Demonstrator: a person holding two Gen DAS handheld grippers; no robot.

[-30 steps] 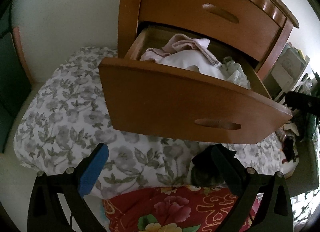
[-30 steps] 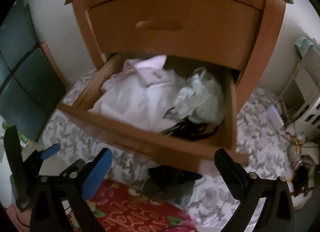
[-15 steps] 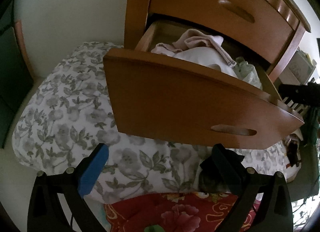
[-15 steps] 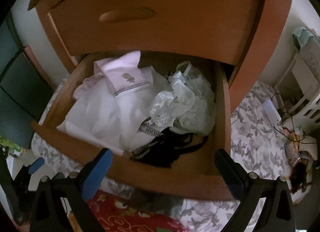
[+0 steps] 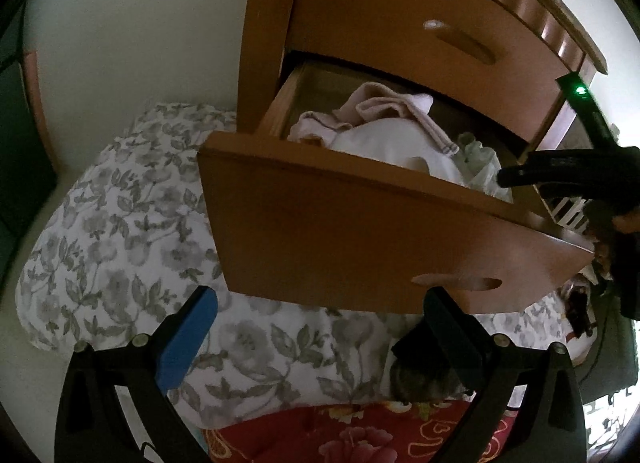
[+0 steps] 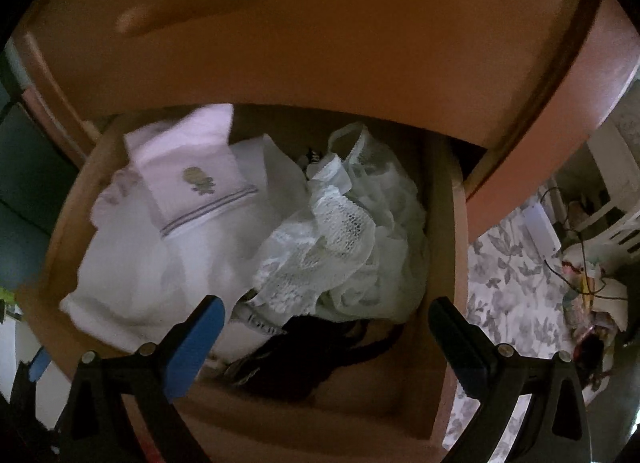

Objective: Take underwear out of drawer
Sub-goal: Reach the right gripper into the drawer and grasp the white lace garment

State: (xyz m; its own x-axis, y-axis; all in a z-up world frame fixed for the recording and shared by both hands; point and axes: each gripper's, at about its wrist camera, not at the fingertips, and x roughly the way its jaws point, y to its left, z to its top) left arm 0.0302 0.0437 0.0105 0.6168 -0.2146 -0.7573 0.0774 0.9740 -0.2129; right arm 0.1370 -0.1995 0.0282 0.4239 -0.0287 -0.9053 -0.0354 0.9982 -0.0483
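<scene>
Both claws are spread wide with nothing between their fingers. From where I sit, my right claw [image 6: 324, 339] hangs over the open drawer [image 6: 440, 223], its blue pad and black pad on either side of the front part of the heap. Inside lies a pale lace piece of underwear [image 6: 336, 239] toward the right, a dark garment [image 6: 312, 351] nearest the front edge just beneath the claw, a white folded cloth [image 6: 168, 263] on the left, and a pink piece with a small stitched motif [image 6: 188, 179] at the back left. My left claw [image 5: 320, 335] is lower, in front of the drawer's face, above a flowered grey quilt [image 5: 120, 223] and a red flowered cloth [image 5: 360, 435]. I cannot tell whether the right claw touches any fabric.
</scene>
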